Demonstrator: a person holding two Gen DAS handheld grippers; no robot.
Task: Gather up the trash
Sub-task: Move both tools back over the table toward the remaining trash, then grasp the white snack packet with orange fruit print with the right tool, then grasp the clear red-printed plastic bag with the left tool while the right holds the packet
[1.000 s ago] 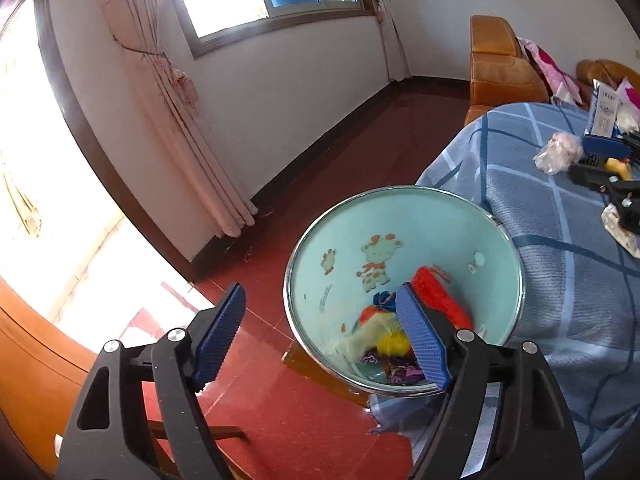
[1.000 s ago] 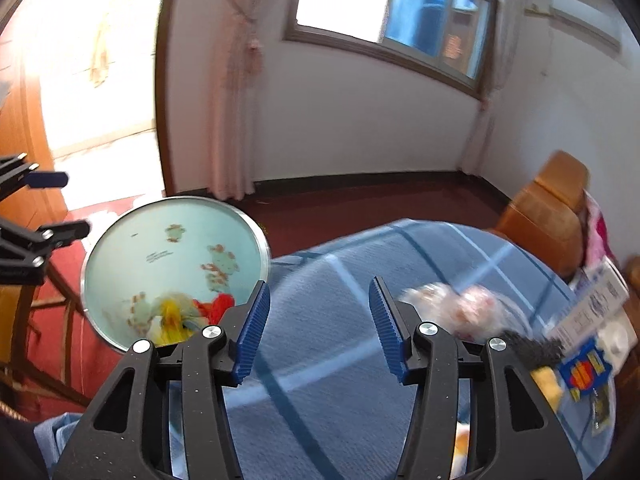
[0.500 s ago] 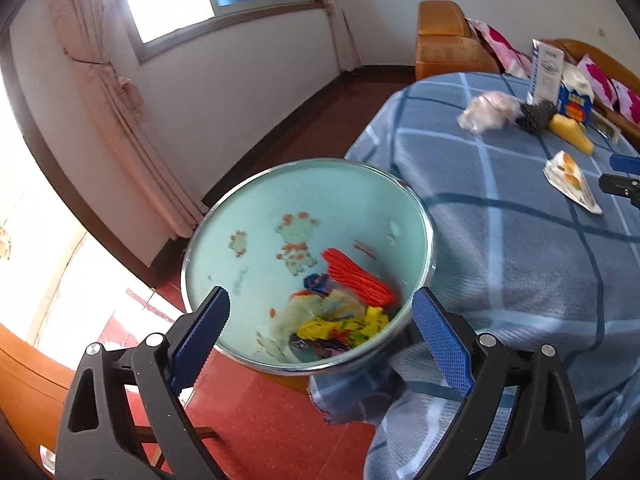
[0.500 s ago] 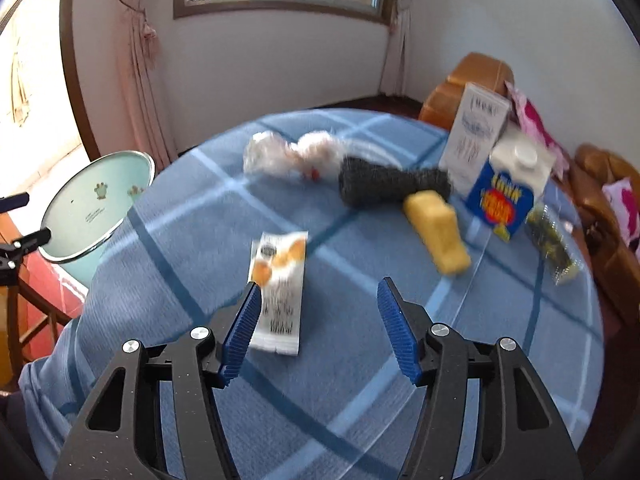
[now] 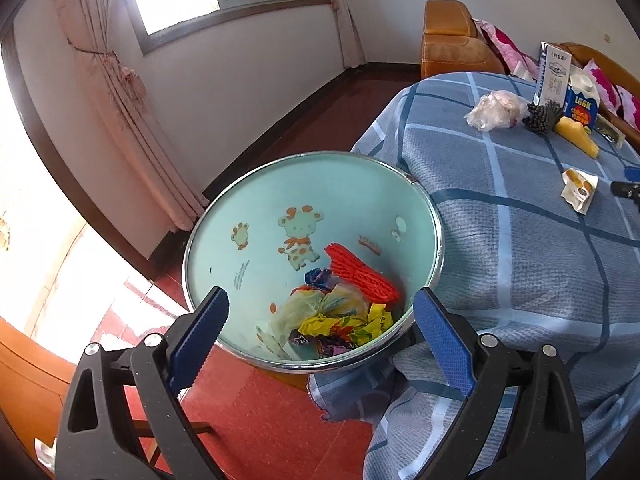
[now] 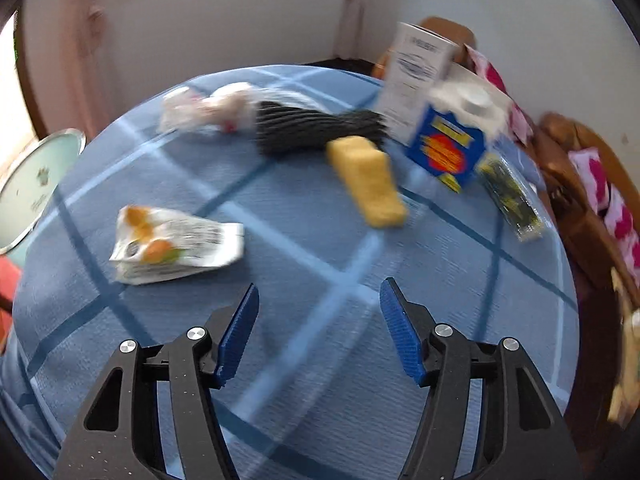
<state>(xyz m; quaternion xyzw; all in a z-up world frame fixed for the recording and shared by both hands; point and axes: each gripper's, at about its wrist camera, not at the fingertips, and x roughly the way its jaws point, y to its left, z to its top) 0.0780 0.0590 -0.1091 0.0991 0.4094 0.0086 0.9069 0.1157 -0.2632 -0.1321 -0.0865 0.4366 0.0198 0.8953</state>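
A pale green trash bin (image 5: 248,208) with cartoon prints stands beside the table; it holds a red net and crumpled colourful wrappers (image 5: 344,320). My left gripper (image 5: 320,294) hangs over its near rim, open wide, with nothing held. My right gripper (image 6: 320,285) is over the blue checked tablecloth (image 6: 304,360); its jaws are opening and nothing is between them. Ahead of it lie a white snack wrapper (image 6: 176,246) to the left, a yellow sponge (image 6: 368,182), a black mesh bundle (image 6: 316,130) and a crumpled clear bag (image 6: 204,110).
At the table's far side stand a blue carton (image 6: 444,148), a white box (image 6: 416,72) and a green-black packet (image 6: 510,196). An orange sofa (image 5: 452,48) with pink cushions is behind. Red floor (image 5: 260,412) and curtains (image 5: 132,120) surround the bin.
My right gripper swung from the bin side to over the table, and its jaws widened. My left gripper opened wider and shifted a little over the bin.
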